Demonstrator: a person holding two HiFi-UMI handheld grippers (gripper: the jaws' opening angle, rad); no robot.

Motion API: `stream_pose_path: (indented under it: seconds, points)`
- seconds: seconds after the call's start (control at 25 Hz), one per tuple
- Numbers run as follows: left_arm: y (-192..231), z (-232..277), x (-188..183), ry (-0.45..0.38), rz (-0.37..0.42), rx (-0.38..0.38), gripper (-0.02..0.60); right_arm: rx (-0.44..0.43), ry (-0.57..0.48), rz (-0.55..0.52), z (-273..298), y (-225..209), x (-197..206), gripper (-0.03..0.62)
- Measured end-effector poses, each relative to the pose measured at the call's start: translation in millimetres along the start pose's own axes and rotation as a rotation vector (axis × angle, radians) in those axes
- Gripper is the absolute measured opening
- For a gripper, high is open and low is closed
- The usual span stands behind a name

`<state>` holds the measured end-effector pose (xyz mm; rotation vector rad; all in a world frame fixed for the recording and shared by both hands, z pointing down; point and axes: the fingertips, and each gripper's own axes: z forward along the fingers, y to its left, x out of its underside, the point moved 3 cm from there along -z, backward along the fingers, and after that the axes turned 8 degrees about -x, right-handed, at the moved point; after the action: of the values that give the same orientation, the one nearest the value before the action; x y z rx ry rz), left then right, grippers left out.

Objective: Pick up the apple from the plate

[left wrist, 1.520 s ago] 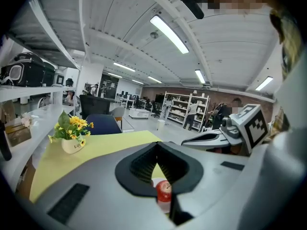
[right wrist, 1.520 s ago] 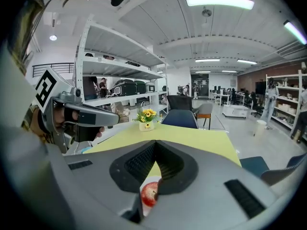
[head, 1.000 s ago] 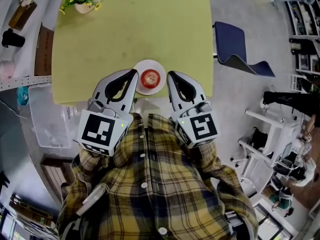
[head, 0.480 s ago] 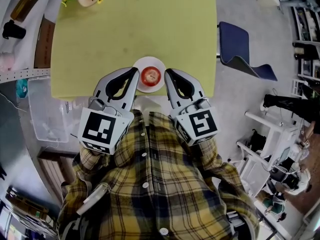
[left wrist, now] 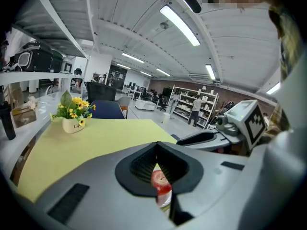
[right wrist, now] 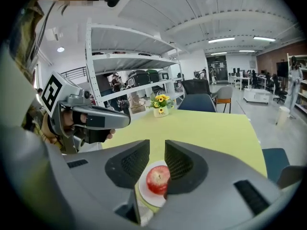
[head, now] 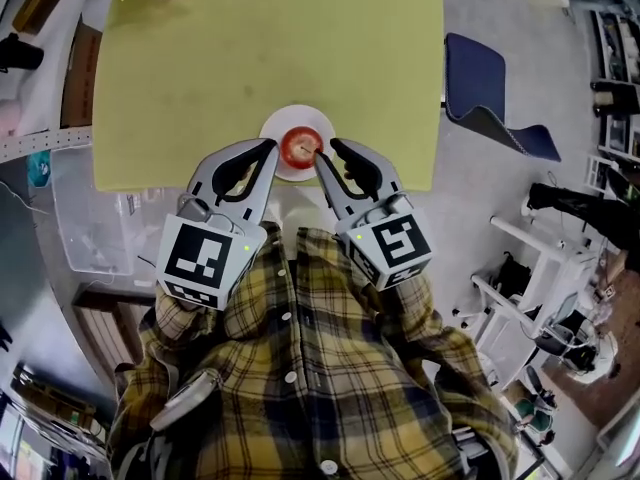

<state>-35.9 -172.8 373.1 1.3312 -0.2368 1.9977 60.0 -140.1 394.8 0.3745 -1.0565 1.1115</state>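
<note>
- Right gripper view is showing the right gripper [right wrist: 157,145] just parting its jaws into a narrow gap, nothing pinched yet.
- The red apple [right wrist: 158,180] is sitting on the white plate [right wrist: 144,195] just beyond them.
- Both grippers are sinking closer than a second ago.
- The left gripper [left wrist: 156,144] is keeping its jaws pressed together, empty.
- The grasp seems to be starting, though that gap likely needs widening.

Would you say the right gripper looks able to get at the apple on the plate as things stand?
Probably yes: the right gripper has just been opening its jaws, nothing stands between them yet, and the apple sits uncovered on the plate directly ahead.
</note>
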Motion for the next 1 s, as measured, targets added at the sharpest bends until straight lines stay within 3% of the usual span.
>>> stream_pose_path:
  seconds: [0.64,1.0]
  points:
    - [6.5,18.0,19.7,0.083,-0.014,-0.02,0.006,-0.099,0.099,-0.011,34.3,-8.2,51.7,0.327]
    - [7.4,18.1,33.4,0.125,-0.046,-0.031,0.006,-0.113,0.176,-0.004,51.5,-13.6,77.1,0.396]
